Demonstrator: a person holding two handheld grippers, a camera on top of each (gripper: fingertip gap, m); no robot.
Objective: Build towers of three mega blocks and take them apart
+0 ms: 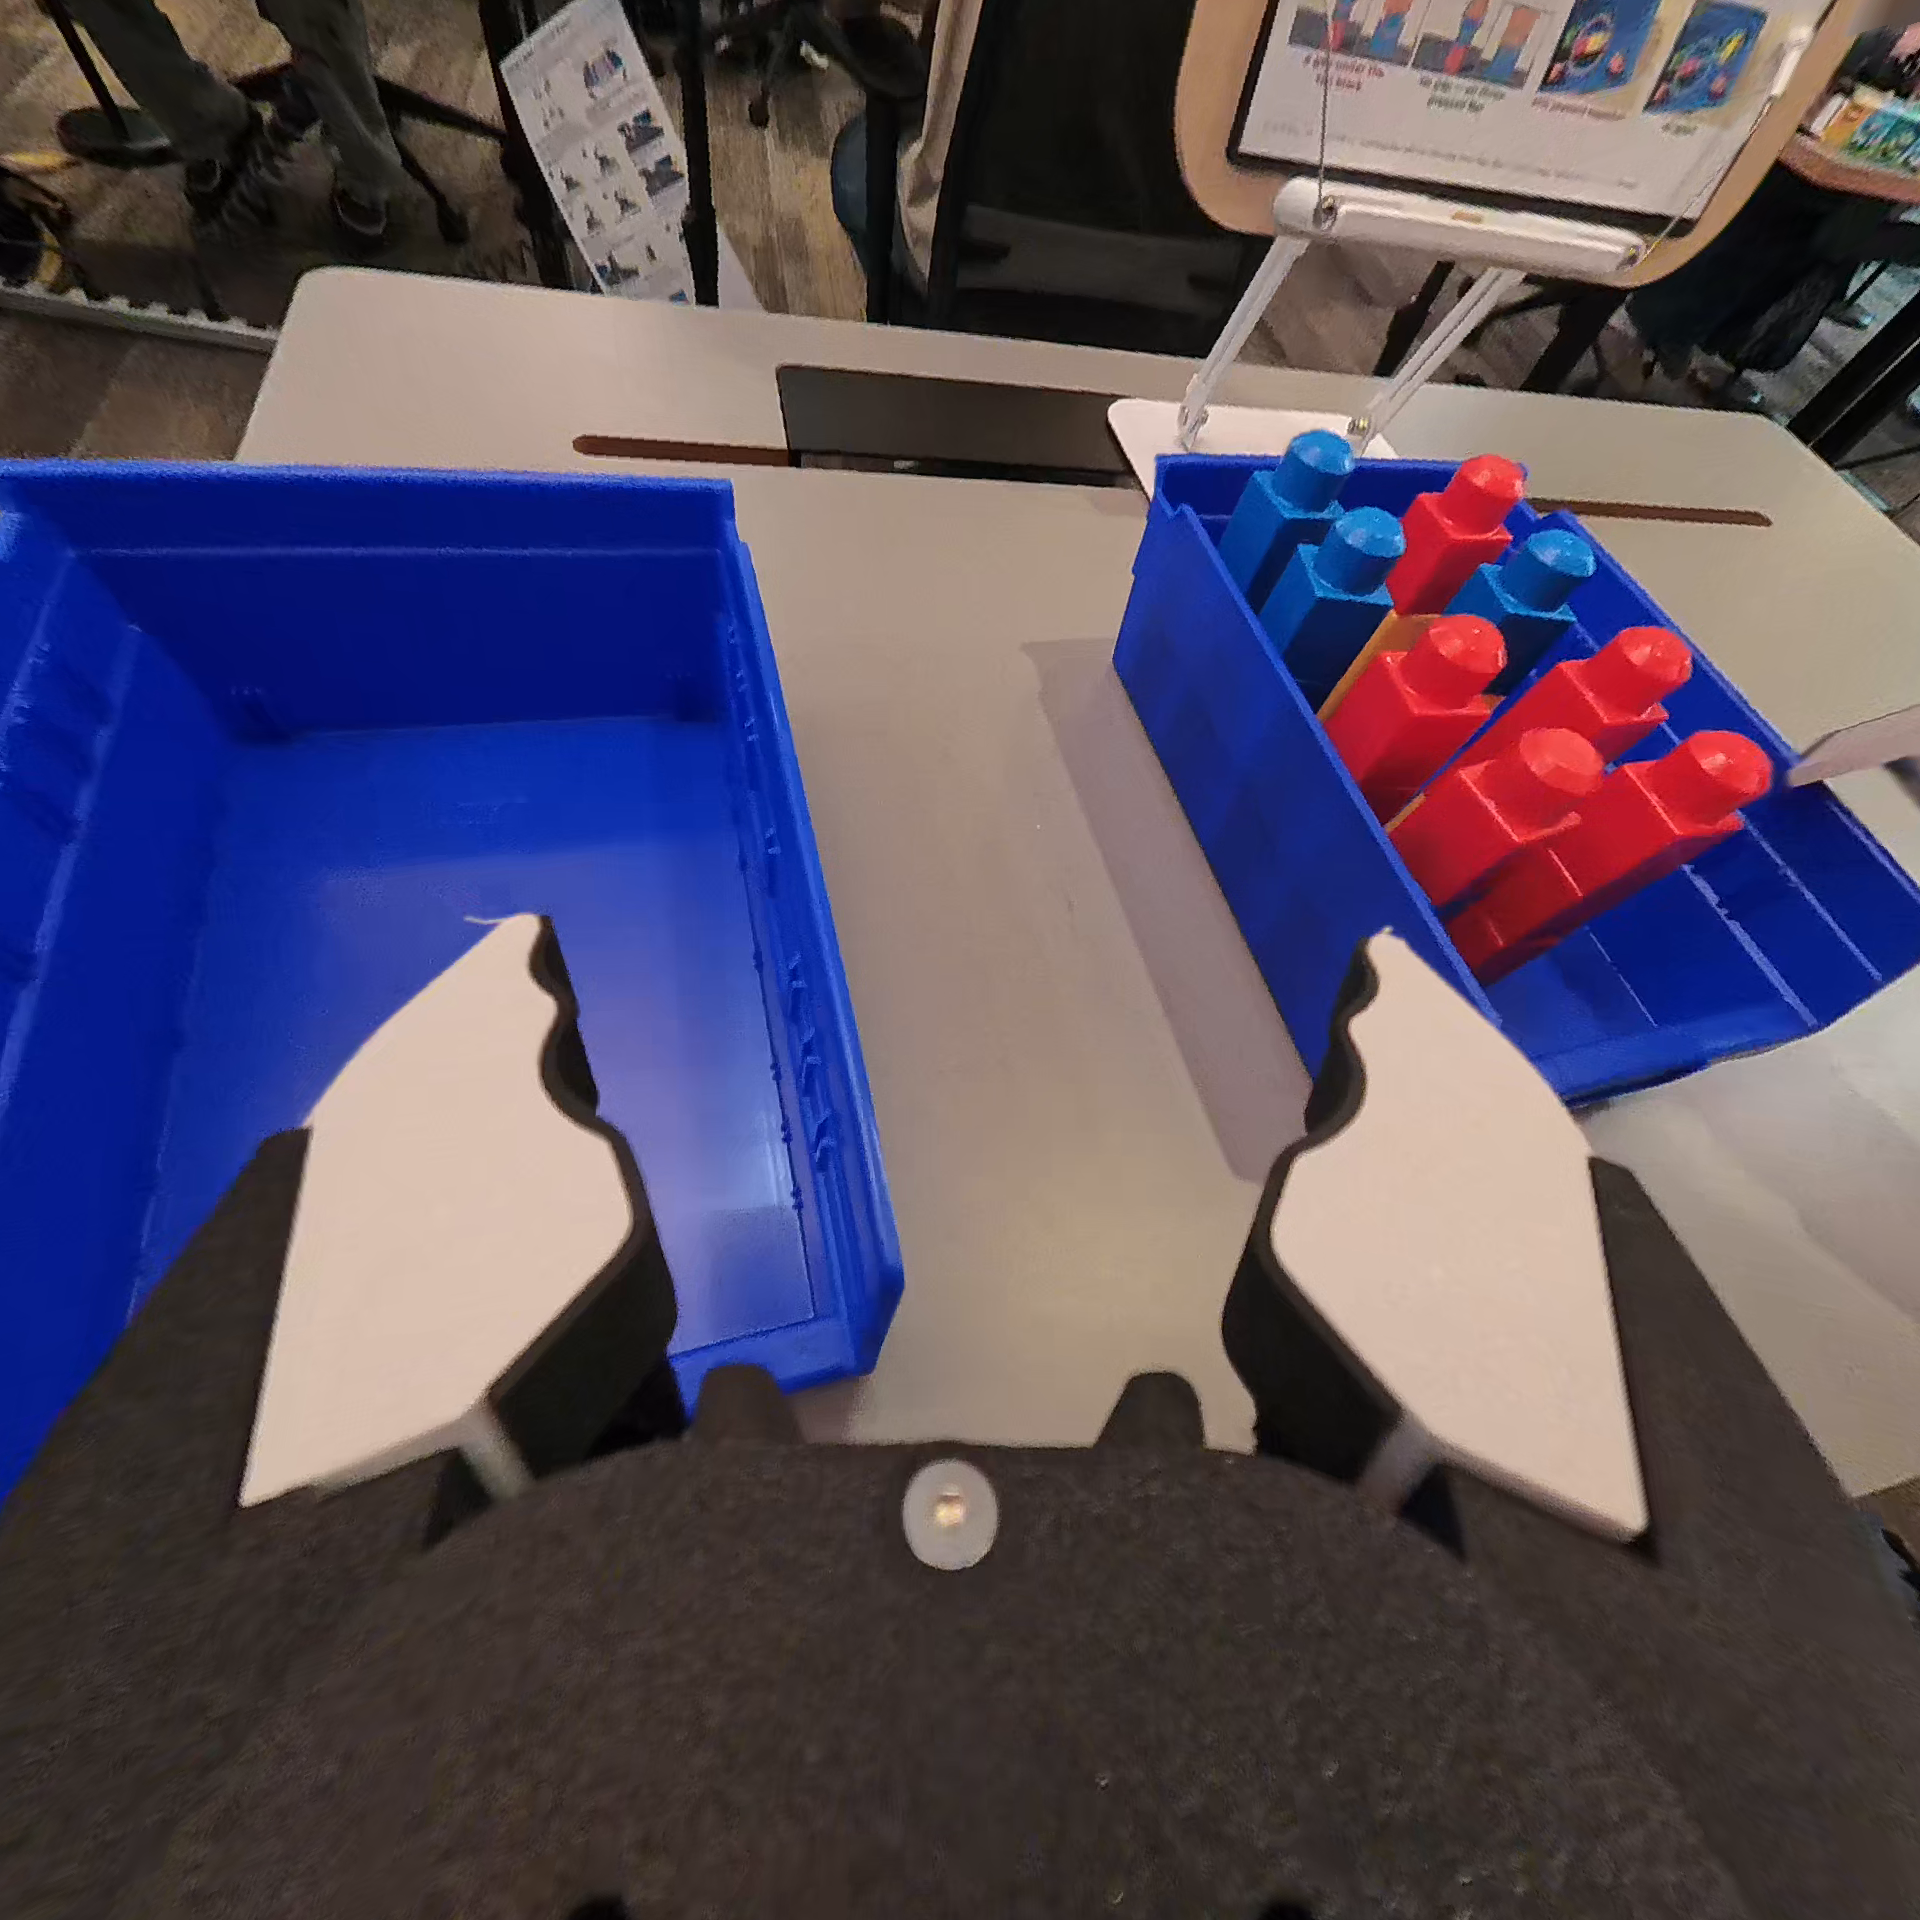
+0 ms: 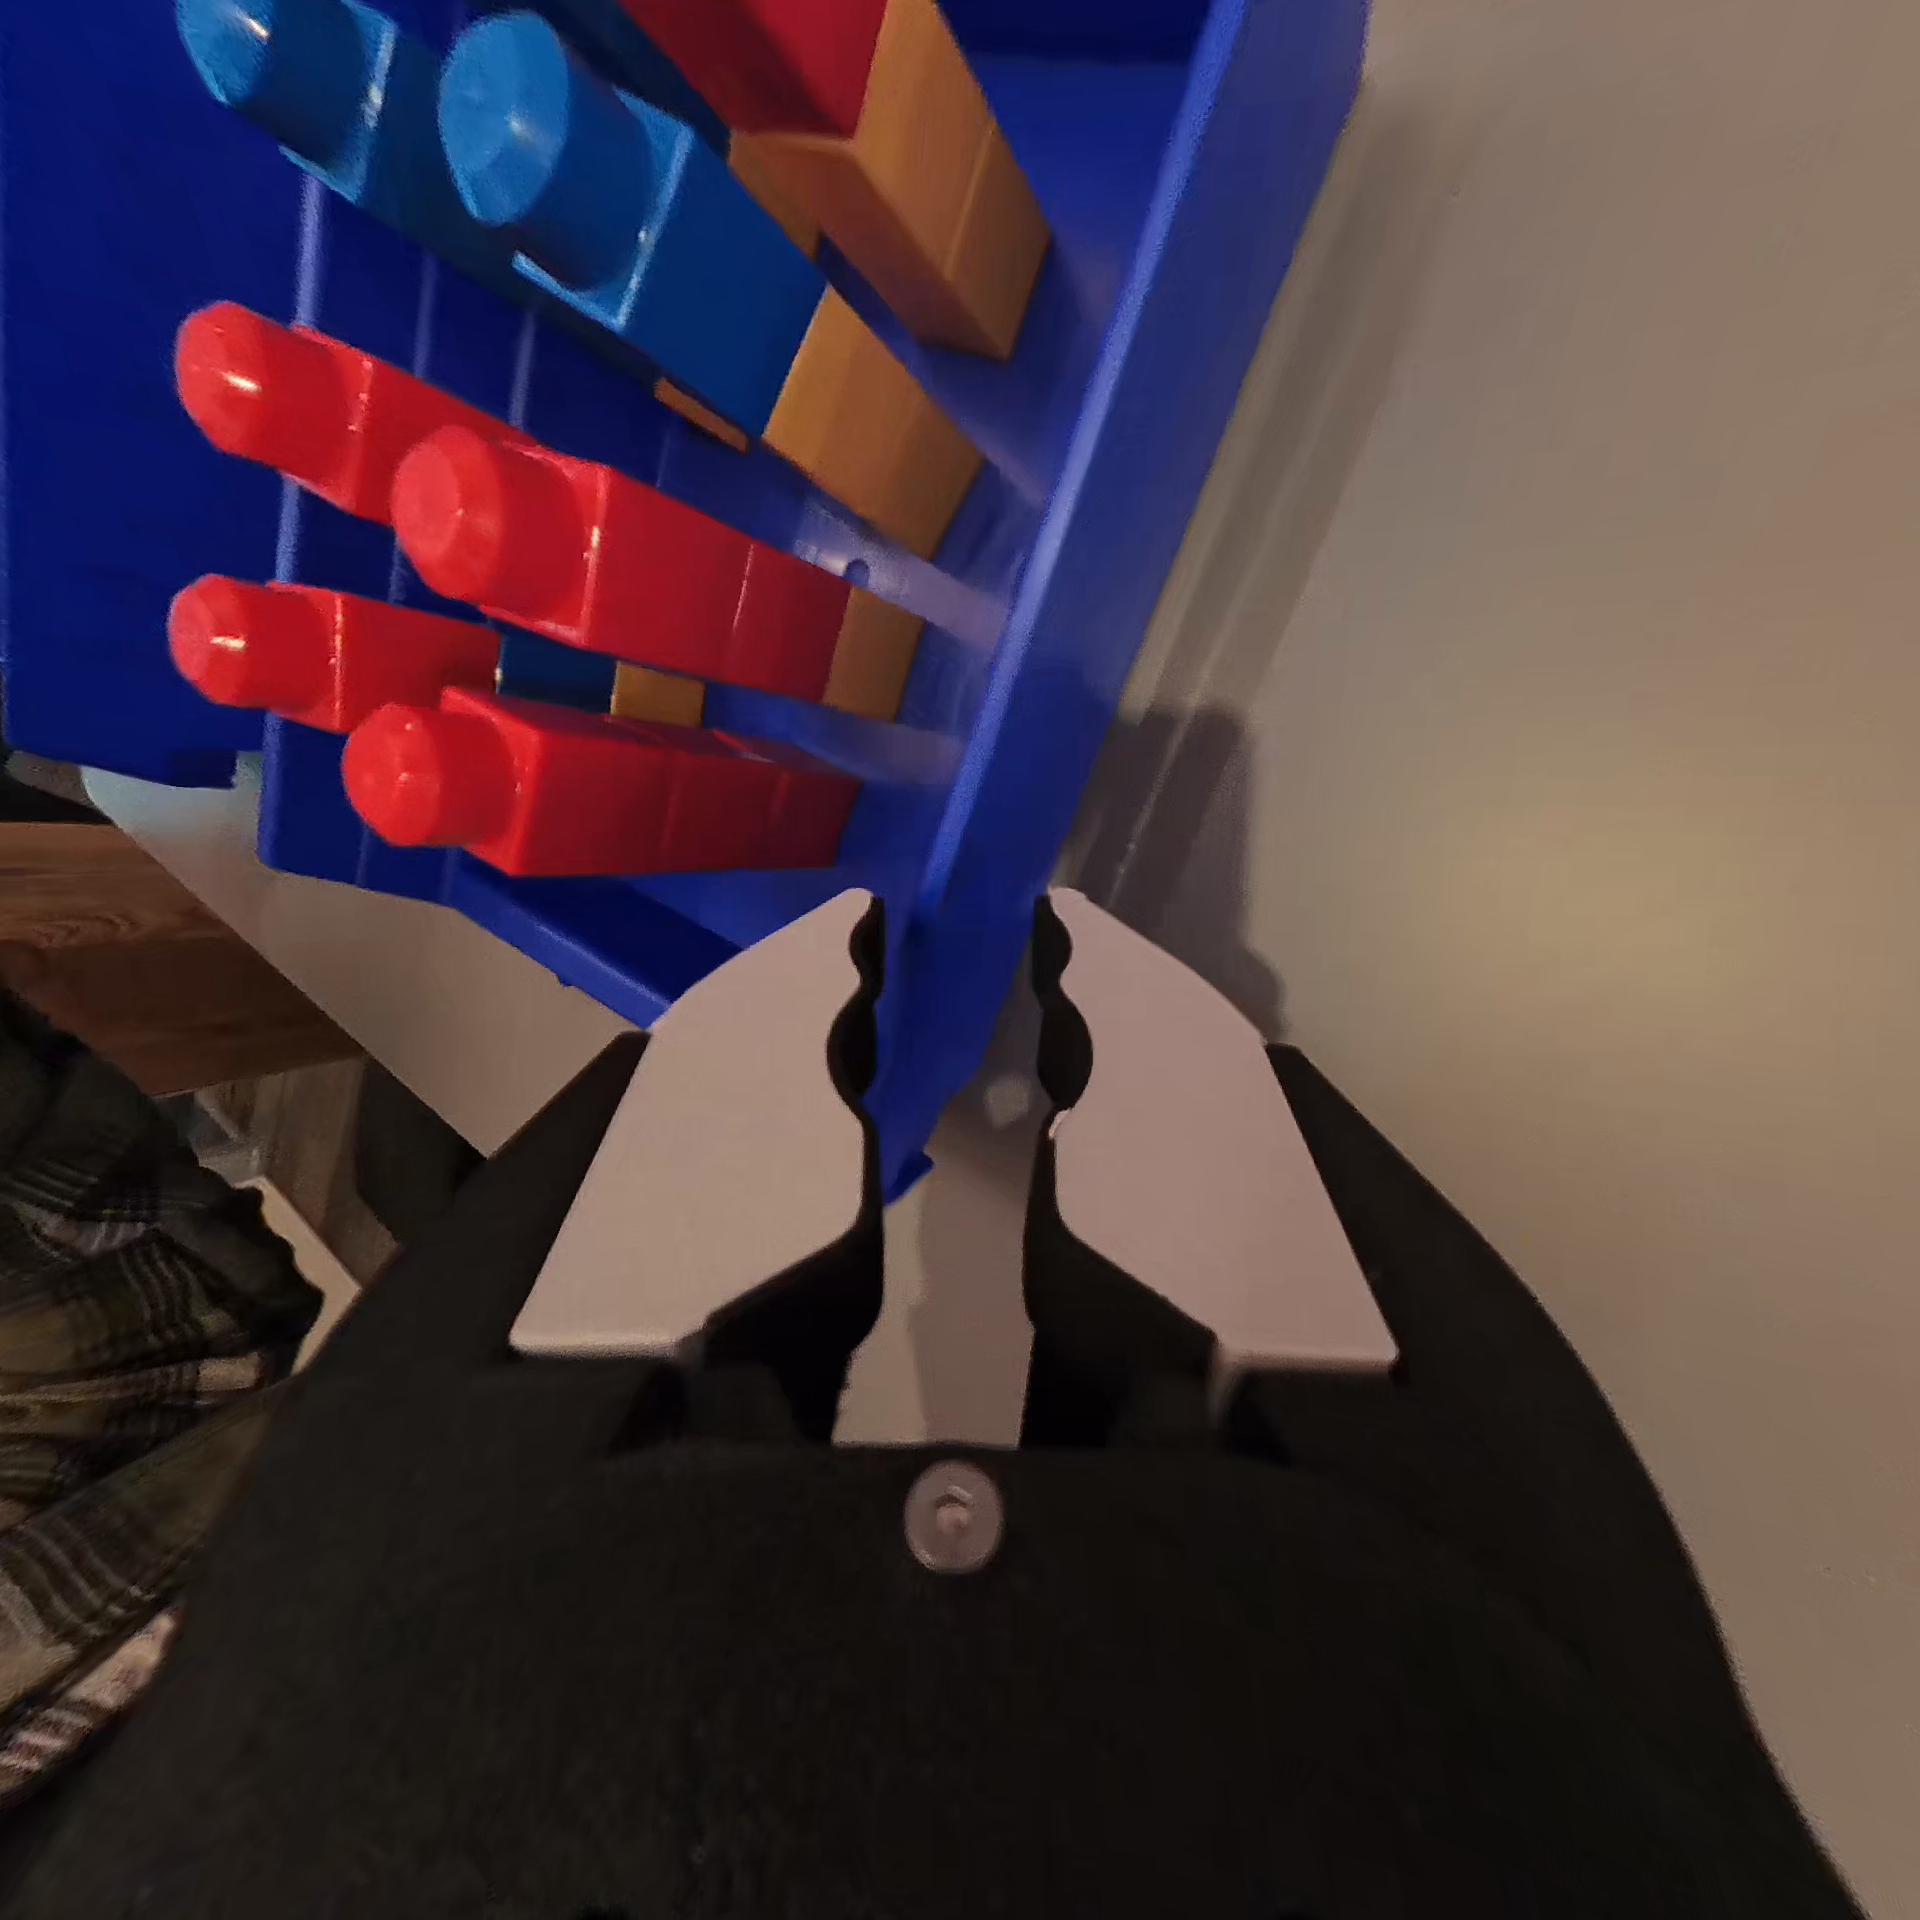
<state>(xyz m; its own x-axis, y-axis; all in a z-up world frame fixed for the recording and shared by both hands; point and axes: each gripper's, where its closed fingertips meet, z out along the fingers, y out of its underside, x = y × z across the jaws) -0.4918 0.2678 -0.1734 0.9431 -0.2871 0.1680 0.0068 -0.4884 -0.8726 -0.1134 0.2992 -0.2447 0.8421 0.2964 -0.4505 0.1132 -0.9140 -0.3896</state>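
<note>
A small blue bin [image 1: 1247, 831] stands on the grey table [image 1: 987, 831] at the right. It holds several towers of red mega blocks [image 1: 1423, 696] and blue mega blocks [image 1: 1330, 582], with orange blocks [image 2: 904, 208] at their bases. My left gripper [image 1: 956, 930] is open and empty, and it hovers over the bare table between the two bins. My right gripper [image 2: 956, 904] is closed around the small bin's side wall [image 2: 1049, 623], one finger inside and one outside. The tip of the right gripper also shows in the left wrist view [image 1: 1860, 753] at the bin's far rim.
A large empty blue bin [image 1: 810, 1039] sits at the left of the table. A black slot [image 1: 935, 416] and an instruction board on a white stand [image 1: 1475, 104] are at the table's back. Chairs and people's legs are beyond. A plaid sleeve [image 2: 104, 1299] is at the lower left.
</note>
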